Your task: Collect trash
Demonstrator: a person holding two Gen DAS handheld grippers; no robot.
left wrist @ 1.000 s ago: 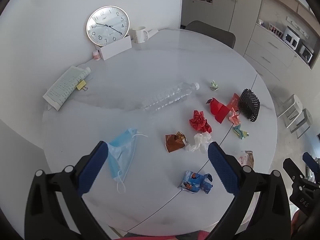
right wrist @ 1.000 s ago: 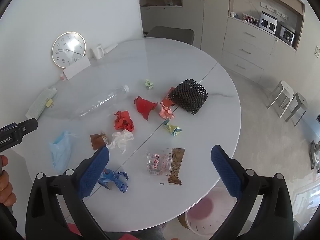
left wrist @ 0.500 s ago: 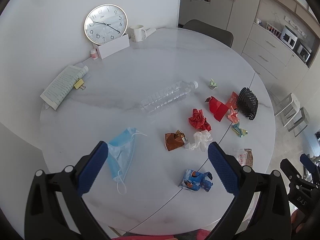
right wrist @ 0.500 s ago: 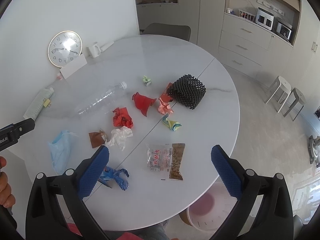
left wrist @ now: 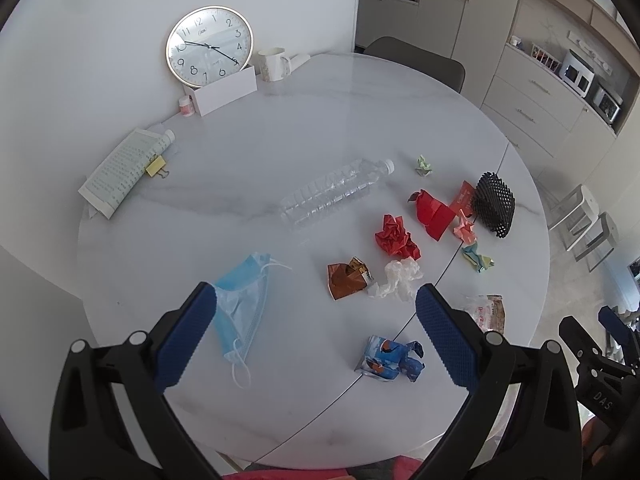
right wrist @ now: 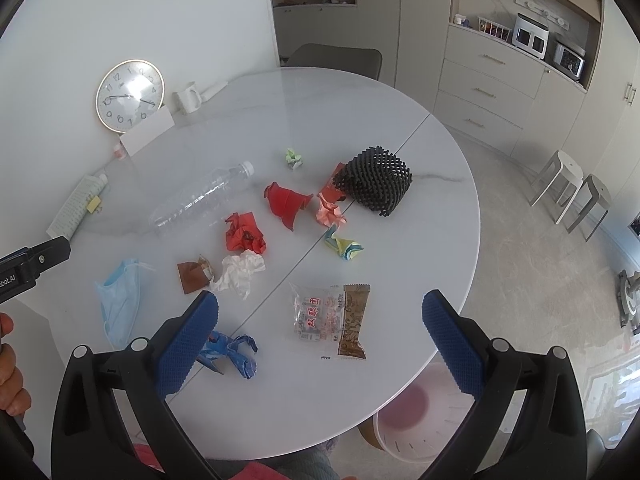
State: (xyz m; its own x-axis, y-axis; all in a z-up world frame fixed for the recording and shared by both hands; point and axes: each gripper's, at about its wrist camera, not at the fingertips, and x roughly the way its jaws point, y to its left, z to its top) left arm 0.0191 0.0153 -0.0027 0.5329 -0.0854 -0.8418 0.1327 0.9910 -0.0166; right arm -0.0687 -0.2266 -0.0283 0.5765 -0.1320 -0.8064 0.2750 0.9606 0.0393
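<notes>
Left gripper (left wrist: 316,308) and right gripper (right wrist: 320,312) both spread wide, empty, above the table (right wrist: 420,152). Trash scattered there: mask (left wrist: 240,304) partly behind left finger; blue wrapper (right wrist: 232,354) half hidden. Bin (right wrist: 416,420) mostly cut off under table edge.

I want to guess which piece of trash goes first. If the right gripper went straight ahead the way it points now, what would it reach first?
Most likely the clear snack packet, lying just ahead between the open right gripper fingers, though depth is hard to judge.
</notes>
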